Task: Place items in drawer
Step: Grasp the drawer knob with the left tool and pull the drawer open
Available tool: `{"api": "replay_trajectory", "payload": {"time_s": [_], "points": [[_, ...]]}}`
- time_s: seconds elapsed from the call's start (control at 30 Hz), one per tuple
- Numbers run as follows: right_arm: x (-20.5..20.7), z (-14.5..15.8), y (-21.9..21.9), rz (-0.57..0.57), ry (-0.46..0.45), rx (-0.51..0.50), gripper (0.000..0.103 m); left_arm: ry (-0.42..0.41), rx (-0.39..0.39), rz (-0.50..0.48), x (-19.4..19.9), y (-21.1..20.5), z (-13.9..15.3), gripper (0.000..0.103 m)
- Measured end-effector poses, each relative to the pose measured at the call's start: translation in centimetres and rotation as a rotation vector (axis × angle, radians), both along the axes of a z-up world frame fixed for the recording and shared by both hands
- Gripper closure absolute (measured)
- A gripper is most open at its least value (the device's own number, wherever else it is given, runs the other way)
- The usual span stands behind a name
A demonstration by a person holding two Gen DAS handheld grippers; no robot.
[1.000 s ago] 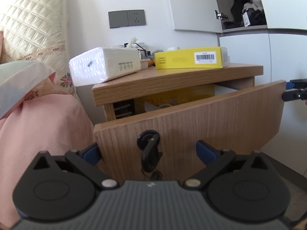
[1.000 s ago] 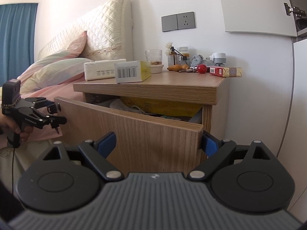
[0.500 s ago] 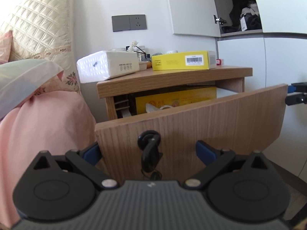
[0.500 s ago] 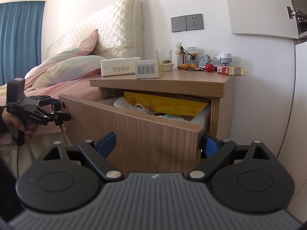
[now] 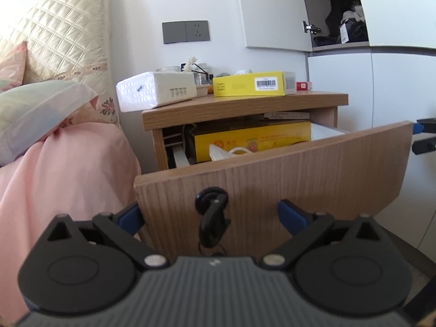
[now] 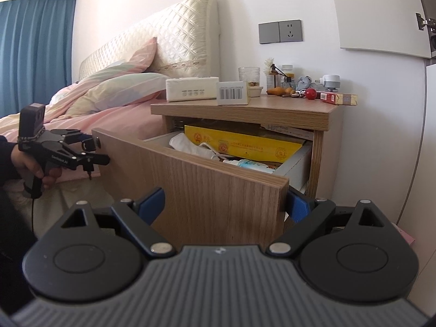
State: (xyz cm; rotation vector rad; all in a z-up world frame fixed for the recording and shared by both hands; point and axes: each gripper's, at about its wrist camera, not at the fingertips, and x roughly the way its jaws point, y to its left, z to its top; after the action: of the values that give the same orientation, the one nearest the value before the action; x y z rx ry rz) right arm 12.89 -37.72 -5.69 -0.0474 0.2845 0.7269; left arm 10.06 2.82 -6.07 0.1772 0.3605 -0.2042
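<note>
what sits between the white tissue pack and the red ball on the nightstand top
In the right wrist view, between the white tissue pack and the red ball: a barcoded box, a glass, small bottles and orange fruit.

Wooden drawer (image 6: 212, 188) pulled open, yellow box (image 6: 242, 143) and white cloth (image 6: 190, 143) inside

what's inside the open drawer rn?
In the drawer: a flat yellow box at the back, white cloth in front of it, a small bottle lying down. Whatever lies lower is hidden by the drawer front.
</note>
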Motion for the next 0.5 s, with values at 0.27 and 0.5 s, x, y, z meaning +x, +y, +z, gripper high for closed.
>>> {"api": "replay_trajectory", "payload": {"time_s": [0.27,0.5], "points": [[-1.2,0.1,-0.5,0.026,0.009,0.006,0.008,0.025,-0.014,0.017,-1.0,-0.1,0.4,0.0],[-1.0,0.3,-0.5,0.008,0.019,0.03,0.009,0.036,-0.022,0.036,-1.0,-0.2,0.8,0.001]]}}
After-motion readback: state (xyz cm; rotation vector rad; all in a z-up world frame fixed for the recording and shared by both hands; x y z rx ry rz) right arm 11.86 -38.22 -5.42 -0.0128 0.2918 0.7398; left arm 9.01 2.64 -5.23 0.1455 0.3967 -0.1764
